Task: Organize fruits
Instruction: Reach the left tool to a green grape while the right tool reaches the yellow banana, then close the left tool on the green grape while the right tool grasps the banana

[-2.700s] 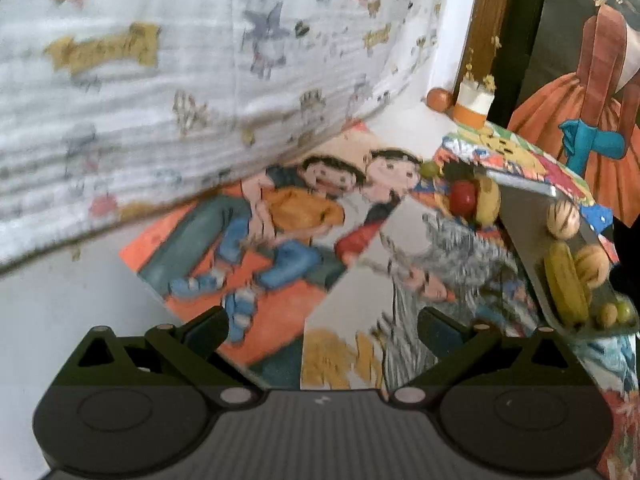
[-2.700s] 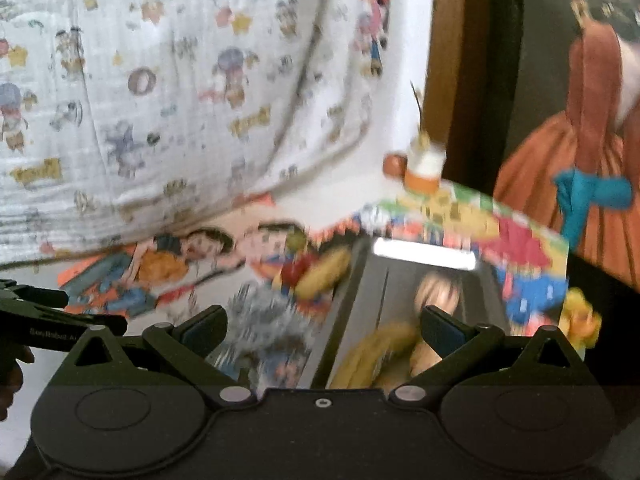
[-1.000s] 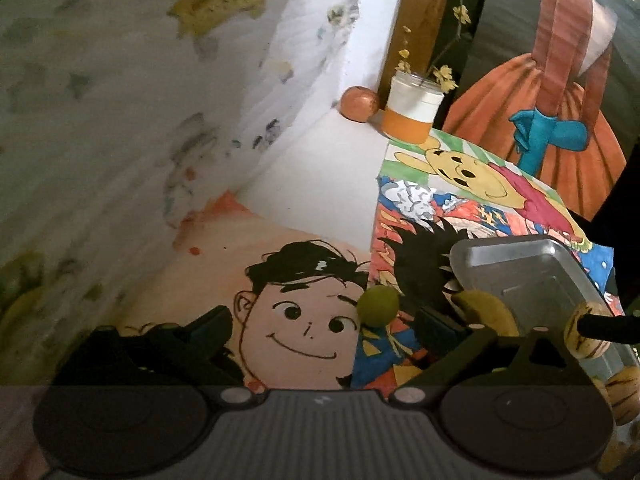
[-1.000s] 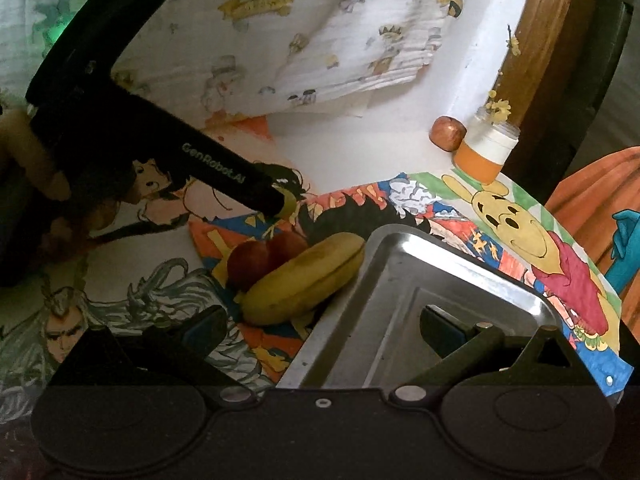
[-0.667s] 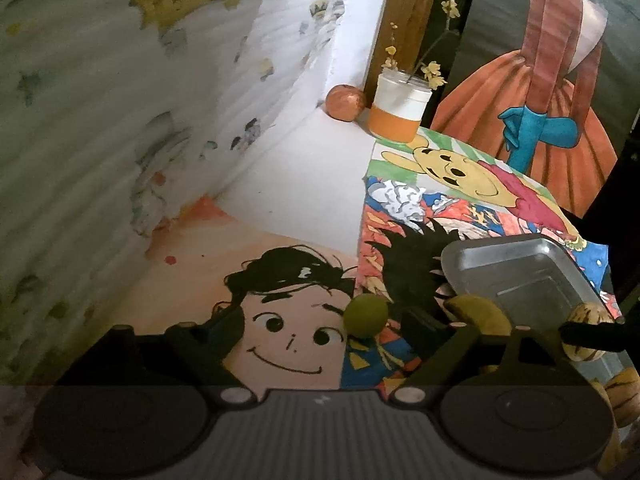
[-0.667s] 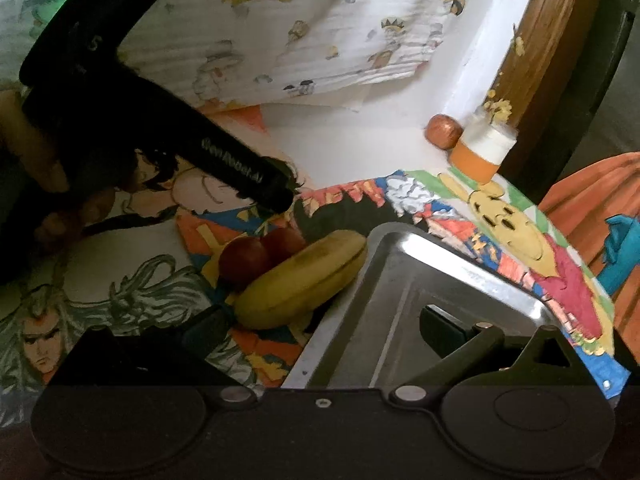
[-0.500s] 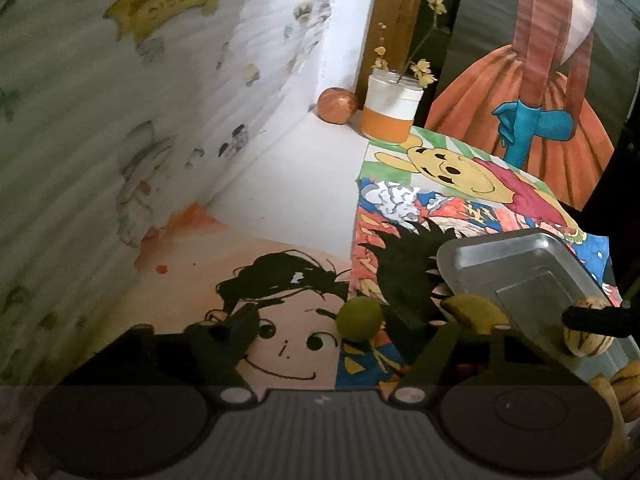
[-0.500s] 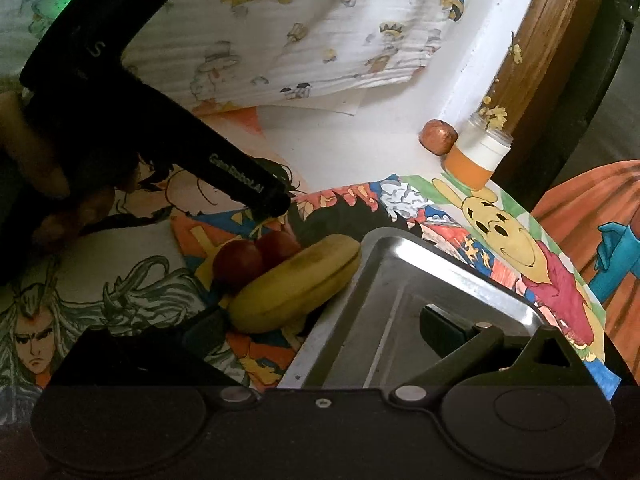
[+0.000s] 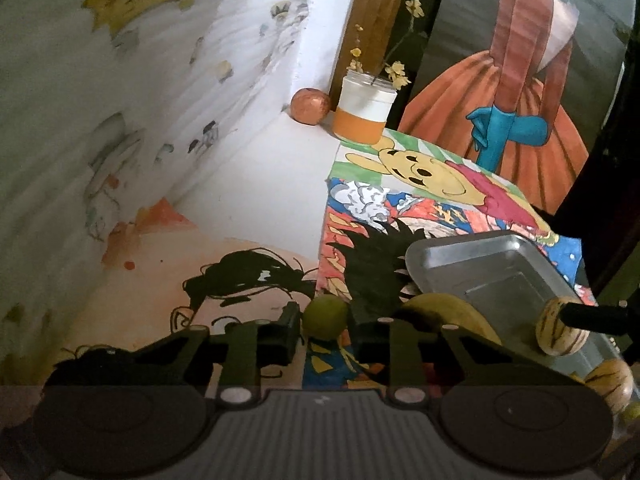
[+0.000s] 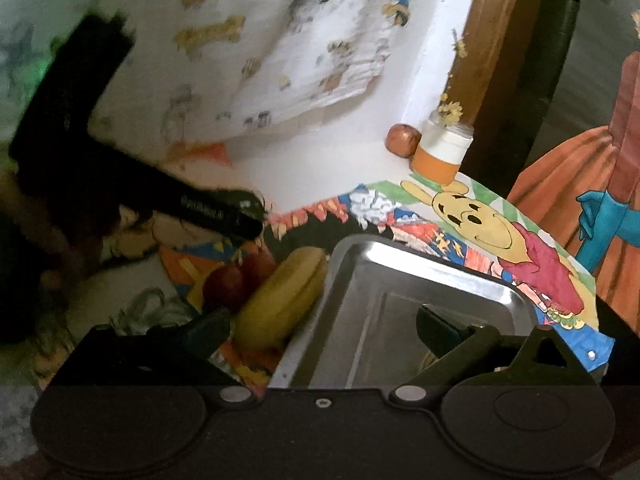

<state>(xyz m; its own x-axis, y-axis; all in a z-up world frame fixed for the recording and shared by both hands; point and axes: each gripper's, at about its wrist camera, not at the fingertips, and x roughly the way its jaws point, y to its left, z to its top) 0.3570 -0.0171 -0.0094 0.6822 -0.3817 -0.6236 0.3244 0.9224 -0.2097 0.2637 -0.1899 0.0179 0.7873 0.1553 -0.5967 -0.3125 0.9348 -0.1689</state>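
My left hand-held gripper (image 9: 325,326) has just been closing and now pinches a small, round, smooth green fruit (image 9: 325,316) over the drawn paper on the desk (image 9: 256,184). Beside it lies a curved yellow banana (image 10: 280,296) against the shiny rectangular metal tray (image 10: 404,276). My right hand-held gripper (image 10: 324,324) stands wide above that tray, holding nothing.

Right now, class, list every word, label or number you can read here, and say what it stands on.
White print on the left claw: too blurred to read.
Lettering on the cloth's yellow banner: too blurred to read.
Nothing else legible.
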